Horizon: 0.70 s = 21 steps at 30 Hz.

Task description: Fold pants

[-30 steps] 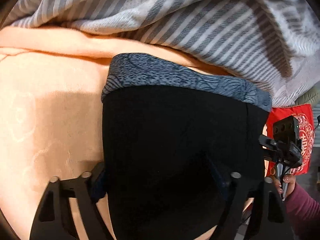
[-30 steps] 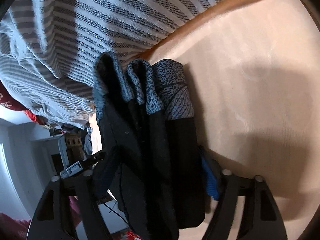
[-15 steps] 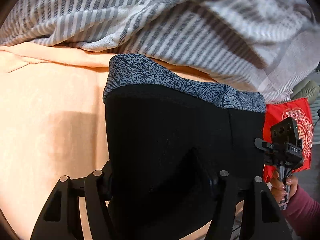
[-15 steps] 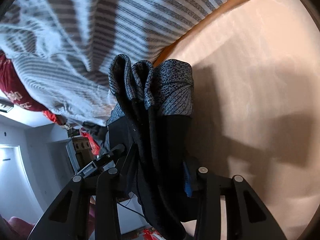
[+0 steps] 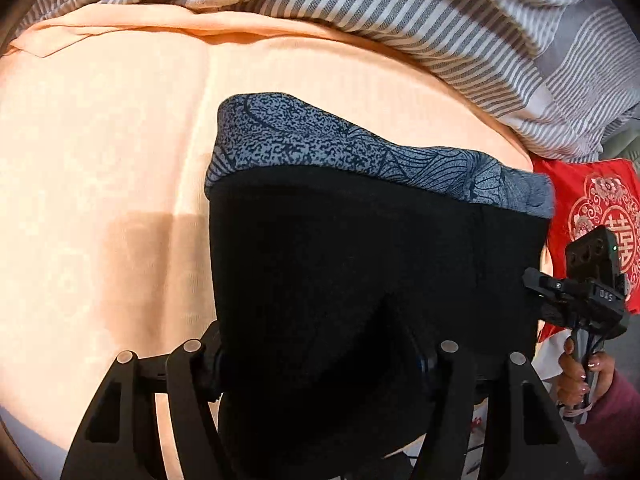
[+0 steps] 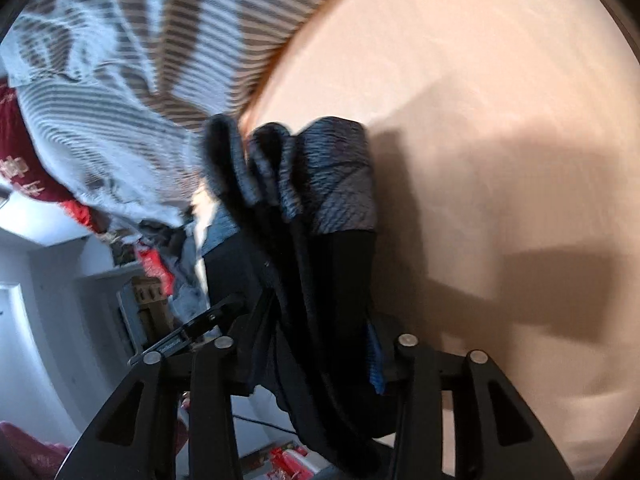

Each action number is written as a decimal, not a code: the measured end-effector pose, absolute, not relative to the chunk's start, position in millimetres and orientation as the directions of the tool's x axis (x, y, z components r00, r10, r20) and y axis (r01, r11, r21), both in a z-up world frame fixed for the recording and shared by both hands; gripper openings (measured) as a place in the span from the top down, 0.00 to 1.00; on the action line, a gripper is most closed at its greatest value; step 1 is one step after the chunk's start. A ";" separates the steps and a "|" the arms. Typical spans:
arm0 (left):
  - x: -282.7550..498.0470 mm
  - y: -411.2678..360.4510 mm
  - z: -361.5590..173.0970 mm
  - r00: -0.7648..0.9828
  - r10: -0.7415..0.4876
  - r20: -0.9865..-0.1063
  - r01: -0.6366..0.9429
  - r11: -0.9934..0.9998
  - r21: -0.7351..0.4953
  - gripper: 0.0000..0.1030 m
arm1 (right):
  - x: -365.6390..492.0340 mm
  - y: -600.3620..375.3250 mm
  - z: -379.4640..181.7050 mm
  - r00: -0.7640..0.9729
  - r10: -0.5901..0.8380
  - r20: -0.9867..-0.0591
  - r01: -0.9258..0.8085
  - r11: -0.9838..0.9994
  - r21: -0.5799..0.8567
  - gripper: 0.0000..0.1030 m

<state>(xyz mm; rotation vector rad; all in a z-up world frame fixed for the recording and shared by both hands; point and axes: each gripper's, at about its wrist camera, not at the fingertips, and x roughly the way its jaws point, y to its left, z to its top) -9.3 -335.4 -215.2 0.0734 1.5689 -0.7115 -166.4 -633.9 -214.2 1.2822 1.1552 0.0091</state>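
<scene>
Black pants (image 5: 360,248) with a grey patterned waistband (image 5: 360,152) hang folded above the peach bed sheet (image 5: 100,160). The bundle fills my left gripper (image 5: 320,356); its jaws are opening but both pads still touch the cloth. In the right wrist view the pants (image 6: 336,264) show edge-on as several layers with the waistband (image 6: 340,176) on top. My right gripper (image 6: 316,332) has them between its fingers, jaws opening, a blue pad (image 6: 376,364) against the fabric. A person's hand (image 5: 576,368) holds the right gripper's body (image 5: 576,292) at the pants' right edge.
A grey-and-white striped duvet (image 5: 440,12) lies bunched along the far side of the sheet and also shows at upper left as duvet (image 6: 120,80). A red cushion (image 5: 592,208) sits beyond the bed's right edge. Bare sheet (image 6: 500,120) spreads to the right.
Both grippers have carried the pants back from the striped duvet; a strip of sheet now shows between waistband and duvet. The right gripper's fingers narrowed, then spread slightly.
</scene>
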 end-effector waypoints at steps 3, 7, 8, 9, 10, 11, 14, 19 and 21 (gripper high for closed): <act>-7.9 -332.9 -210.6 -0.126 -0.336 -0.933 0.458 0.815 -0.355 0.29 | -162.9 -628.7 -208.7 0.489 0.540 -0.685 0.608 0.352 0.712 0.48; -11.0 -326.1 -187.4 -0.073 -0.303 -0.950 0.476 0.826 -0.300 0.29 | -160.6 -623.9 -181.8 0.418 0.456 -0.786 0.663 0.438 0.606 0.45; -14.3 -320.6 -178.1 -0.054 -0.294 -0.954 0.497 0.821 -0.281 0.29 | -162.9 -622.7 -173.0 0.400 0.427 -0.811 0.672 0.465 0.576 0.45; -19.3 -320.3 -168.5 -0.031 -0.291 -0.956 0.523 0.811 -0.264 0.29 | -164.2 -622.2 -166.0 0.392 0.407 -0.825 0.677 0.479 0.558 0.45; -21.1 -319.5 -163.3 -0.021 -0.293 -0.956 0.537 0.803 -0.258 0.29 | -167.9 -621.2 -156.7 0.395 0.385 -0.834 0.678 0.490 0.547 0.45; -25.8 -320.0 -157.1 -0.014 -0.297 -0.955 0.551 0.795 -0.256 0.29 | -171.9 -620.2 -148.9 0.402 0.366 -0.839 0.680 0.494 0.542 0.45; -37.6 -323.8 -149.6 -0.016 -0.309 -0.951 0.564 0.782 -0.264 0.29 | -181.4 -612.8 -132.9 0.412 0.333 -0.848 0.677 0.511 0.529 0.53; -60.1 -334.6 -158.4 -0.024 -0.277 -0.961 0.582 0.777 -0.239 0.29 | -179.8 -580.8 -127.8 0.373 0.335 -0.865 0.650 0.571 0.502 0.56; -68.4 -334.5 -161.6 -0.012 -0.249 -0.968 0.589 0.781 -0.208 0.29 | -179.4 -568.0 -130.7 0.350 0.338 -0.874 0.643 0.591 0.487 0.56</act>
